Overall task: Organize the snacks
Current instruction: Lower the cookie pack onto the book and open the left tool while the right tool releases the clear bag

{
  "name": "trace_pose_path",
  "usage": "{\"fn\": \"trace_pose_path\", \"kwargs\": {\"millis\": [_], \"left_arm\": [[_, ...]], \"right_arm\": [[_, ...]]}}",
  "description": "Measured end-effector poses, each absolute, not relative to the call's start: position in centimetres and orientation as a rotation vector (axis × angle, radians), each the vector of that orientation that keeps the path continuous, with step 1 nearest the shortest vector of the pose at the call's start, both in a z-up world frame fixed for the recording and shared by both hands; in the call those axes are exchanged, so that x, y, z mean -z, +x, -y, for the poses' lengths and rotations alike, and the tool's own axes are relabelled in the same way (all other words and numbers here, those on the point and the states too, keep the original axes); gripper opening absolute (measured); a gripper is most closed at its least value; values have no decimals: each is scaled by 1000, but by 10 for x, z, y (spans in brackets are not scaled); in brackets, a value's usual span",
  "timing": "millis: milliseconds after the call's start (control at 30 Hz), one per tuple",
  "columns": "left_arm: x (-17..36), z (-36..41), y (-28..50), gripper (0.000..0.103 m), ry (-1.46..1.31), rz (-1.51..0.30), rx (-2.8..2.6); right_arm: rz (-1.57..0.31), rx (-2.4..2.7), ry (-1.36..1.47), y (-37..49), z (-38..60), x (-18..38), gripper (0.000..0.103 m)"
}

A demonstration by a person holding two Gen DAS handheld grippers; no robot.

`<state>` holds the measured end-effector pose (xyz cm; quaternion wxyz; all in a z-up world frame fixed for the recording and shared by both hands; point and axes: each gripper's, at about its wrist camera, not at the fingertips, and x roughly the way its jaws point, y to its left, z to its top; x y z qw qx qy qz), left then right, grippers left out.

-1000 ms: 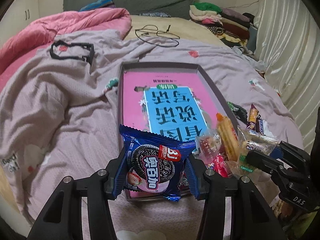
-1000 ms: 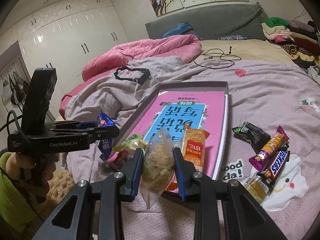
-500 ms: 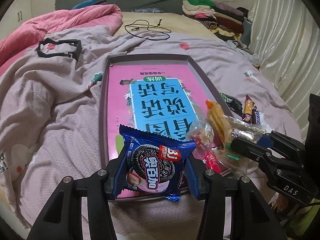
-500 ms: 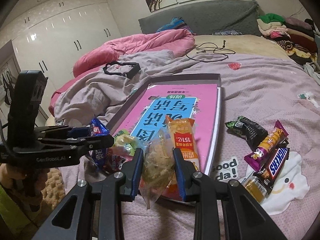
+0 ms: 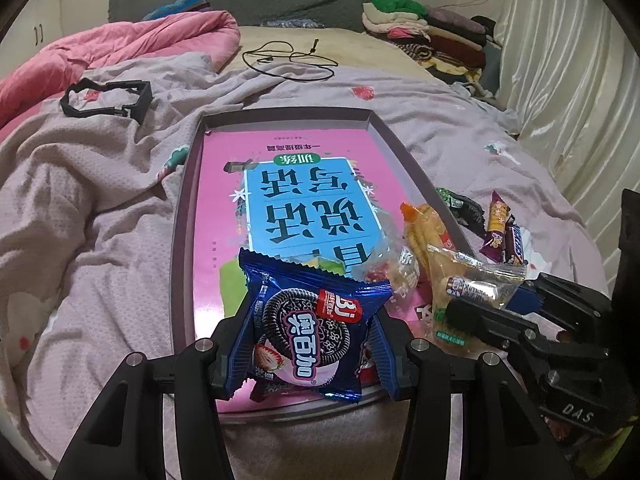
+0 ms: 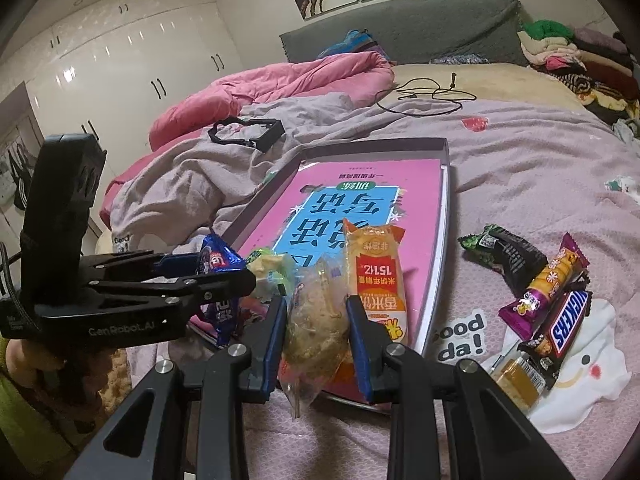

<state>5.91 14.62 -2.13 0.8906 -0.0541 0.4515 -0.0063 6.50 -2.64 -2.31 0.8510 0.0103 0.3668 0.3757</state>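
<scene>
The bed [image 5: 100, 216], under a mauve blanket [image 6: 520, 168], carries a shallow tray [image 5: 184, 208], a black cable [image 5: 288, 60], a black frame [image 5: 104, 98], a pink quilt [image 5: 120, 44], folded clothes [image 5: 424, 32] and loose snack bars [image 6: 552, 304].

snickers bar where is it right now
In the right wrist view, the Snickers bar lies on the bedspread right of the tray, against the purple-and-orange bar.
</scene>
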Motion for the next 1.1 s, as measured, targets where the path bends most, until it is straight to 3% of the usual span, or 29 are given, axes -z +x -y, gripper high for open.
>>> {"fn": "trace_pose_path", "kwargs": {"millis": [733,1100], "left_arm": [[37,-148,74,53,-101,-964,-29],[37,-148,73,53,-109,-965,-28]], "right_arm": [[-731,-762,-51,58,22,22,33],[-738,-743,-59,54,29,20,43]]}}
